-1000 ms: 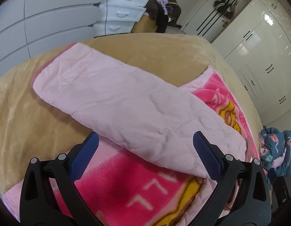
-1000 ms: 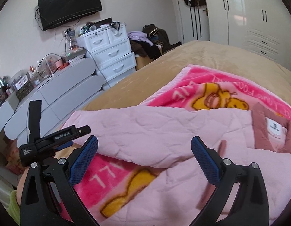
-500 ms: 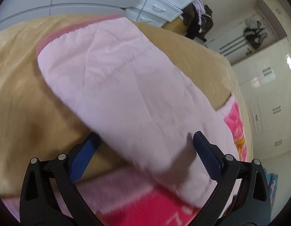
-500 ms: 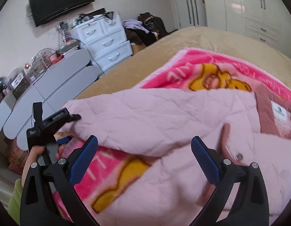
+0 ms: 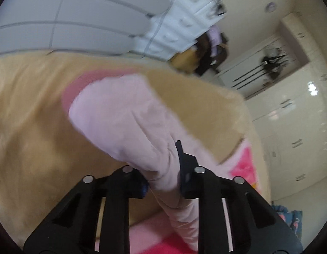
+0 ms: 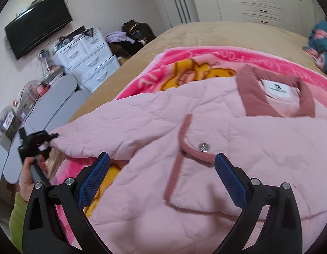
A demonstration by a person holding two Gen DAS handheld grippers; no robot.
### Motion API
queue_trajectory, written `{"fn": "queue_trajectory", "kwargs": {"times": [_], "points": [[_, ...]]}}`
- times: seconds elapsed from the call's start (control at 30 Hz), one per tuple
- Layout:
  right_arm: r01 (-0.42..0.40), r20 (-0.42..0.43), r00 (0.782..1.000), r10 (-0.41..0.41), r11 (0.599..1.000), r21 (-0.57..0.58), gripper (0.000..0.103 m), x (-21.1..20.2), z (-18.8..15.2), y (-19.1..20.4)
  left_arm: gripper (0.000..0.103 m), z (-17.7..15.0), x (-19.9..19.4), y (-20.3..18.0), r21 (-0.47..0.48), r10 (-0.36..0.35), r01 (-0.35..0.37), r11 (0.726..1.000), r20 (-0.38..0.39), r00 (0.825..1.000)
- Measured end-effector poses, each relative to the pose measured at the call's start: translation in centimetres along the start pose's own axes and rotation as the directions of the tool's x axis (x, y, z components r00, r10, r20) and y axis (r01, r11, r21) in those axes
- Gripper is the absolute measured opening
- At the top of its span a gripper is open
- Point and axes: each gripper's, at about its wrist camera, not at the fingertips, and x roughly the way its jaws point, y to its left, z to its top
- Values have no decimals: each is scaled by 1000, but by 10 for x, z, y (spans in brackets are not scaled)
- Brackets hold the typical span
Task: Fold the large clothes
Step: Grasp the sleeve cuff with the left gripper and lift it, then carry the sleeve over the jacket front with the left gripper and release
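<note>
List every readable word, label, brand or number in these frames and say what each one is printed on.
Pink cartoon blanket, lettering along its border: upside down and blurred; only "FOR" can roughly be made out.
White neck label inside the pink jacket collar: small dark logo and a line of print, too small to read.
Left gripper, seen from the right wrist: marking too blurred to read.
Left wrist view: no text visible.

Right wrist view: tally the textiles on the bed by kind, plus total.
Pale pink quilted jacket: 1
Hot pink cartoon blanket: 1
Tan bedspread: 1
Teal flamingo-print cloth: 1
Total: 4
</note>
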Motion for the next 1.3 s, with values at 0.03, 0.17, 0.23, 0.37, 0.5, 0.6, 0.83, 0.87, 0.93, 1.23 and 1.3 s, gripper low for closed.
{"fn": "queue_trajectory", "kwargs": {"times": [0.03, 0.17, 0.23, 0.37, 0.5, 0.6, 0.83, 0.87, 0.93, 1.23, 1.3], "points": [[-2, 5, 1000, 2, 1000, 13, 99, -4, -2, -5, 11, 3, -10, -11, 20, -28, 28, 999, 14, 999], [2, 24, 1000, -3, 999, 38, 99, -19, -7, -21, 11, 6, -47, -61, 127, -131, 121, 985, 77, 988], [3, 31, 1000, -5, 999, 54, 99, -26, -9, -27, 11, 0, -68, -86, 176, -183, 164, 971, 98, 978], [3, 48, 999, -7, 996, 86, 99, -44, -14, -44, 11, -22, -106, -126, 250, -279, 244, 937, 116, 953], [-4, 68, 998, -4, 994, 112, 99, -63, -20, -58, 11, -44, -137, -159, 317, -357, 309, 897, 104, 928], [-12, 87, 996, 0, 991, 136, 99, -80, -28, -72, 11, -60, -157, -176, 365, -399, 343, 866, 90, 913], [-31, 127, 992, 6, 980, 198, 99, -113, -41, -104, 11, -101, -187, -223, 496, -420, 342, 798, 51, 906], [-36, 134, 991, 8, 978, 205, 99, -117, -43, -108, 11, -106, -189, -229, 509, -421, 341, 790, 46, 906], [-49, 149, 989, 17, 975, 217, 99, -126, -46, -116, 11, -117, -195, -240, 534, -425, 340, 774, 40, 904], [-84, 187, 982, 36, 963, 256, 99, -151, -56, -141, 11, -154, -210, -272, 611, -437, 341, 715, 9, 899], [-89, 193, 980, 37, 960, 267, 99, -155, -58, -148, 11, -162, -210, -279, 628, -435, 338, 701, 2, 900]]}}
